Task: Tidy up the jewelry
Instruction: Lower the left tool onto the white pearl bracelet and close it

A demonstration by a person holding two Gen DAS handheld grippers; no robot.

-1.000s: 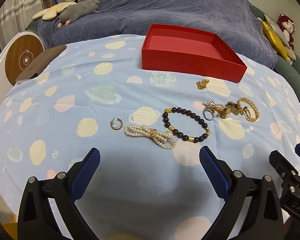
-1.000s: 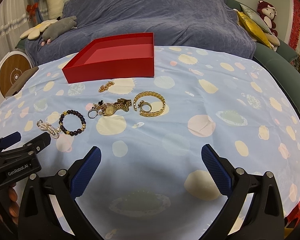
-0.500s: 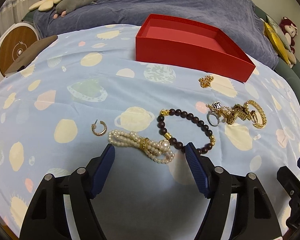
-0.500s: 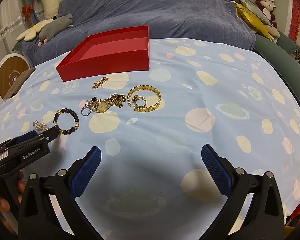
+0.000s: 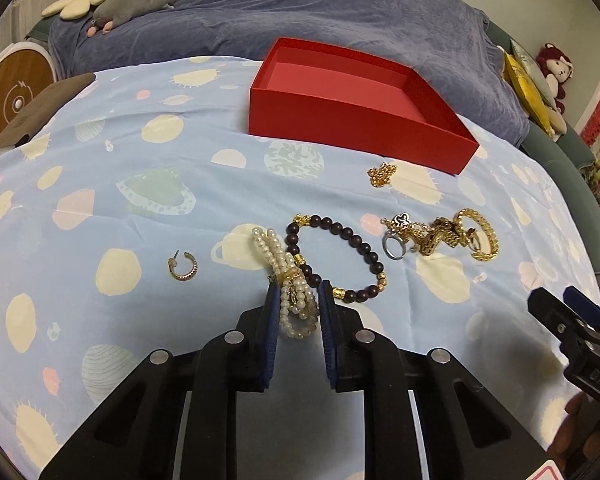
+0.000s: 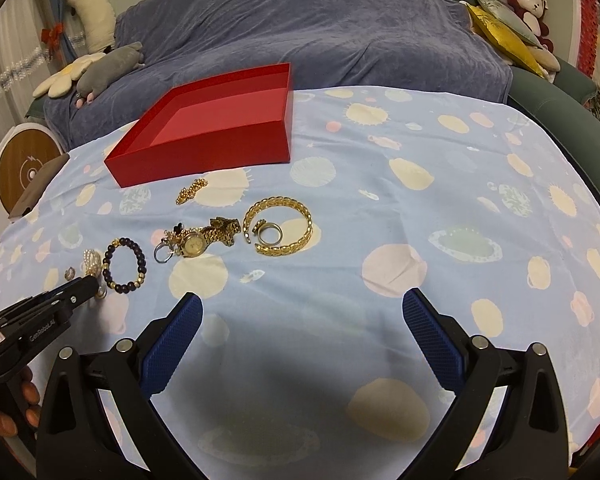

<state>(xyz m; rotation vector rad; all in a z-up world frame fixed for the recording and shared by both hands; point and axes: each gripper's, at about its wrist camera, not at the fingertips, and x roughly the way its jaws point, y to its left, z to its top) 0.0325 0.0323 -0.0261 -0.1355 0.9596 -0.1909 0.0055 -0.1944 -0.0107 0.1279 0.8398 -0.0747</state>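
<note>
In the left wrist view, the left gripper is clamped on the near end of the pearl bracelet, whose far end still lies on the patterned blue cloth. Touching it on the right is the dark bead bracelet; a small hoop earring lies apart to the left. Further right sit a silver ring and a tangle of gold pieces I cannot separate clearly. The red box stands beyond, with nothing in it.

In the right wrist view, the right gripper hangs spread wide over bare cloth, holding nothing. Ahead lie a gold watch and a gold chain bangle.
</note>
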